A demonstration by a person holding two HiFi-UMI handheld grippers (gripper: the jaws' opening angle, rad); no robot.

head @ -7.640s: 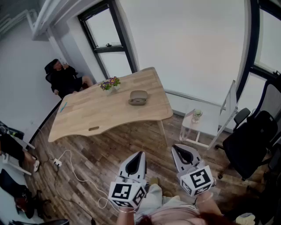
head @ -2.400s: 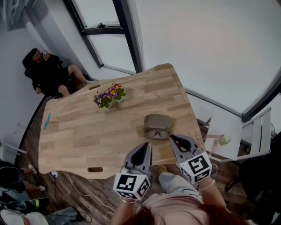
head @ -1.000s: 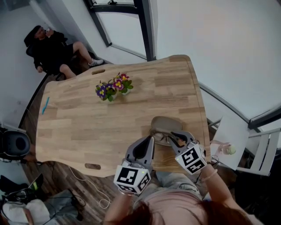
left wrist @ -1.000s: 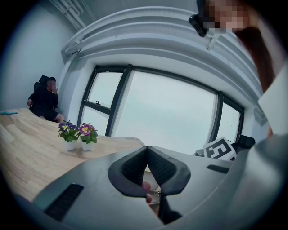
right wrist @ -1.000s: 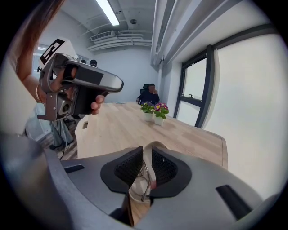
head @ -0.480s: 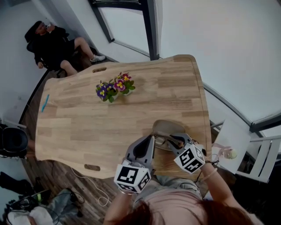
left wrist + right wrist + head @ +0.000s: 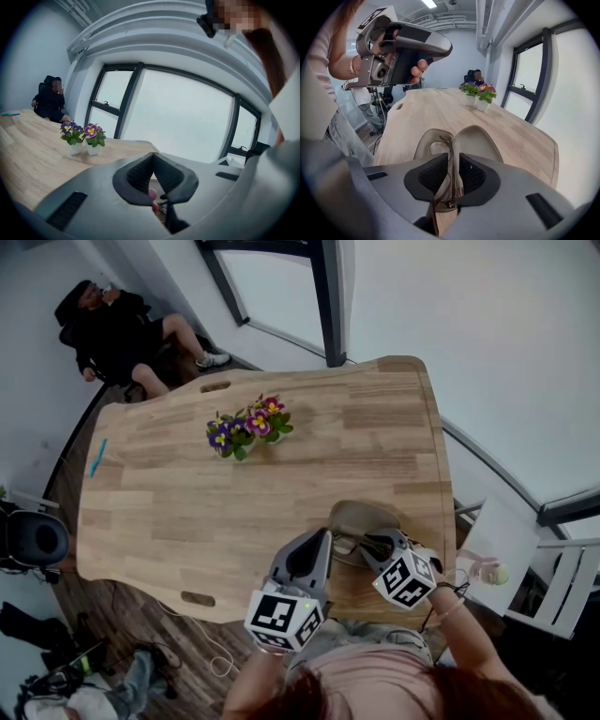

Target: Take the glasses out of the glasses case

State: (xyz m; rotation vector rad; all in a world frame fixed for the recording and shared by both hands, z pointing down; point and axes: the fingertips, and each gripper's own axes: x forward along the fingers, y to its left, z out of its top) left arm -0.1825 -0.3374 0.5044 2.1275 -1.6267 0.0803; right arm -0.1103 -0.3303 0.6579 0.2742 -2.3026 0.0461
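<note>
while left tool [image 7: 317, 540] hovers closed, empty, right tool [image 7: 372, 542] pinches glasses [image 7: 345, 543] at case [image 7: 361, 515].

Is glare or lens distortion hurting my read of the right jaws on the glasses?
Right gripper view: fisheye bends the table, but the glasses in the right hand-held gripper are sharp, evenly lit. Left gripper view: the bright window washes out, jaws dark against it. Head view: wide-angle curve, glasses tiny.
</note>
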